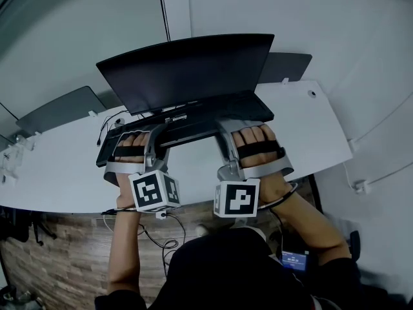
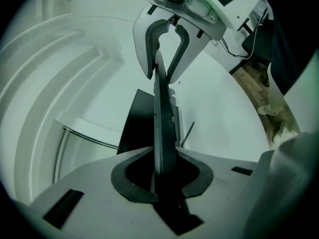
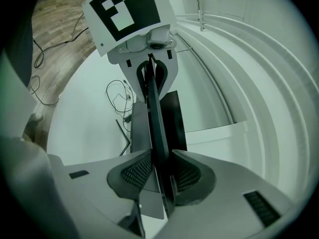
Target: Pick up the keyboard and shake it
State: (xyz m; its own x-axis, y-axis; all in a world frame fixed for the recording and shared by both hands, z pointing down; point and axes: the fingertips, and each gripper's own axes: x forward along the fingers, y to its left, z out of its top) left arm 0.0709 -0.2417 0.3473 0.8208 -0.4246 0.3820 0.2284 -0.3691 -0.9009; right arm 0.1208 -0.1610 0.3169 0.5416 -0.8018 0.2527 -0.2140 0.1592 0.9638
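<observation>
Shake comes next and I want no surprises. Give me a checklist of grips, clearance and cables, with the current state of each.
1. Left gripper shut on the keyboard: ok.
2. Right gripper shut on the keyboard: ok.
3. One grip toward each end: ok.
4. Room from the monitor: not ok, it stands close behind the keyboard.
5. Keyboard's own cable free: cannot tell; cables lie on the desk at the left.
</observation>
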